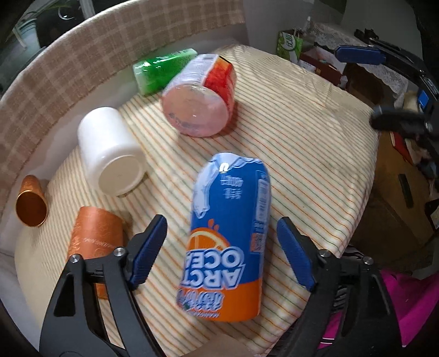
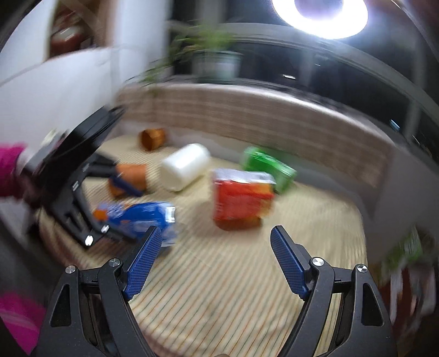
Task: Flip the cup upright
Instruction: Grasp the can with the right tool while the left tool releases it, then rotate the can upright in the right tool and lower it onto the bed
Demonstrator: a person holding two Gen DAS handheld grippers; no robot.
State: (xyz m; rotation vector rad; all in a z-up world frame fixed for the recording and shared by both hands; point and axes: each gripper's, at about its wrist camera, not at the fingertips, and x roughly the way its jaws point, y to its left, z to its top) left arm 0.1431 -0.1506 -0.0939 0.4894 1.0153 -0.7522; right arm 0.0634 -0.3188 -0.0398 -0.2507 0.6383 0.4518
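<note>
Several cups lie on their sides on a striped tablecloth. A blue and orange "Arctic Ocean" cup lies between the open fingers of my left gripper, not gripped. It shows blurred in the right wrist view. Beyond it lie a white cup, a red and pink cup, a green cup, a copper-patterned cup and a small orange cup. My right gripper is open and empty above bare cloth, with the red cup ahead.
A checked sofa back curves behind the table. Boxes and clutter stand off the table's right edge. The other gripper shows at upper right. A potted plant and a bright lamp are behind.
</note>
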